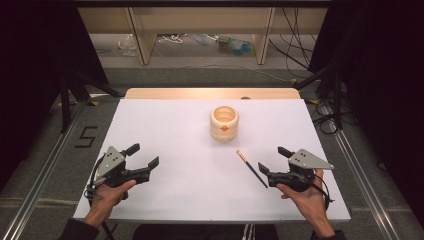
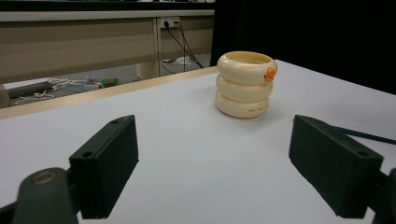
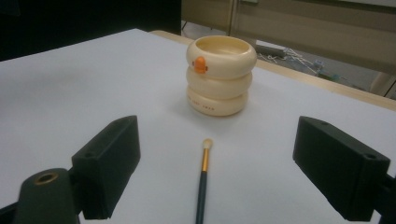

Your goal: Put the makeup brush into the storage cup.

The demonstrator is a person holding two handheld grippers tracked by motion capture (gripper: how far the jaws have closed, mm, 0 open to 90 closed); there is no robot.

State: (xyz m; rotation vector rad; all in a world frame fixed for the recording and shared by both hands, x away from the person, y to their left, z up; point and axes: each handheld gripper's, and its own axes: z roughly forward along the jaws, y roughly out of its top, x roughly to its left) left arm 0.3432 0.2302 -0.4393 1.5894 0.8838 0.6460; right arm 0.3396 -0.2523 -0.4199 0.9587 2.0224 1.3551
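Near the table's (image 1: 165,200) front edge, held both grippers with jaws spread wide and empty, the right gripper (image 1: 273,162) far closer than the left gripper (image 1: 145,155) to the makeup brush (image 1: 251,168). Just ahead of the right jaws, lay flat, long axis running away from them, pale tip toward the cream ringed pot (image 1: 224,122) beyond. On the pot's lowest ring, carried small print too faint to read.

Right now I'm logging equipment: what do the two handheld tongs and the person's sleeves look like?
Both the left tongs and right tongs are black with blocky jaws. Each carries a grey three-cornered plate and trails a dark cable. The sleeves are dark.
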